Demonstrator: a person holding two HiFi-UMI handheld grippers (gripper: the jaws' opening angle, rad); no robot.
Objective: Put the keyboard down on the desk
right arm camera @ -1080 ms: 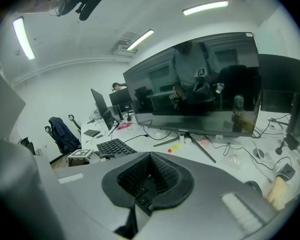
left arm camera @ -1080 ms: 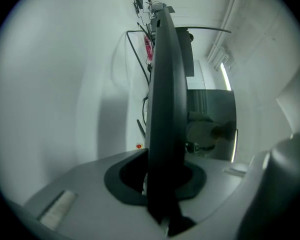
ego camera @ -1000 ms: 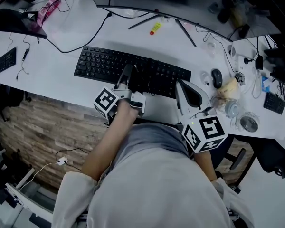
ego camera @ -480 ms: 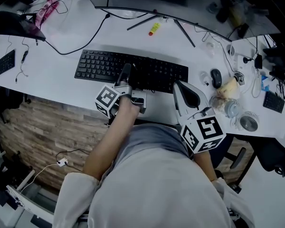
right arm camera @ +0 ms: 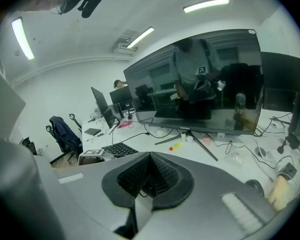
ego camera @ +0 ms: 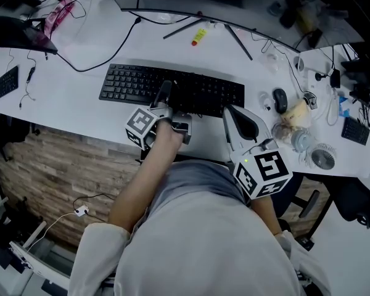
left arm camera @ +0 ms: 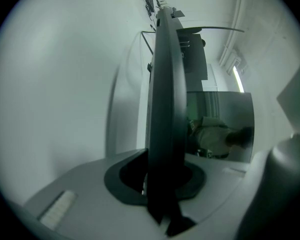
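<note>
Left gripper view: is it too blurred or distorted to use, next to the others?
Left gripper view: fisheye, soft, the keyboard a dark edge-on bar mid-frame. Right gripper view: sharper, monitor mirroring the room. Head view: evenly lit, clear.

A black keyboard (ego camera: 129, 82) lies lengthwise on the white table (ego camera: 80, 113), a little way back from the near edge. The left claw (ego camera: 166, 94) reaches in from the person's side, its jaws on the keyboard's near edge around the middle. The right claw (ego camera: 231, 115) hangs just beside the keyboard's right end, over bare table and pointing toward it. Further right sits a dark mouse (ego camera: 281, 100), and nearer the edge a small fan (ego camera: 324, 159). Behind the keyboard lies a yellow marker (ego camera: 201, 37). A small black keypad (ego camera: 5, 82) sits far left.
</note>
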